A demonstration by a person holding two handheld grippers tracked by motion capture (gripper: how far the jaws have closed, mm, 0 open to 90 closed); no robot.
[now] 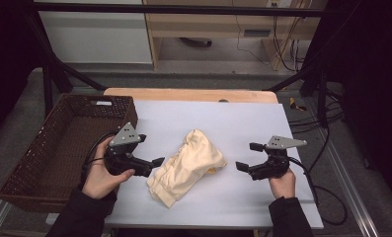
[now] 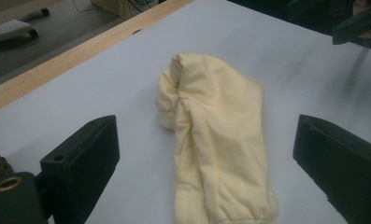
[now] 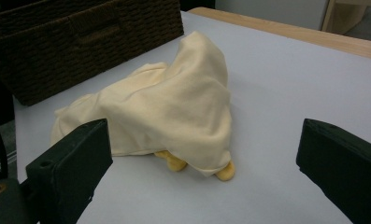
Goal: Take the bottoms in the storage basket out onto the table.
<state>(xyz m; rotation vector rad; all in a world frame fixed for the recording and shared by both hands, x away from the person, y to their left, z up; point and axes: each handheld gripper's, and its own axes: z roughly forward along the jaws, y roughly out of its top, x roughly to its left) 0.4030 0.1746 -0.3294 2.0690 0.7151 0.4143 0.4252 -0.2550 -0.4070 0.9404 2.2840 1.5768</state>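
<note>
You have not picked anything up yet, so nearly all of the job looks left to do. On your far left, the brown basket [image 1: 60, 148] sits with nothing in it that you can see. My guess is the cloth goes in there, and it is not in there yet.

Next comes your left gripper [image 1: 151, 155]. Its 2 jaws are spread wide and hold nothing. It points at the yellow cloth [image 1: 188, 165] and sits just beside the cloth's left end, maybe touching it. In the left gripper view the cloth [image 2: 216, 140] lies between the 2 jaws, a bit ahead of them.

The cloth sits crumpled in the middle of the white table cover [image 1: 243, 123]. Something small and yellow [image 3: 174, 162] pokes out from under it.

On your right, your right gripper [image 1: 248, 157] is wide open too and holds nothing. It is near the cloth but not touching.
</note>
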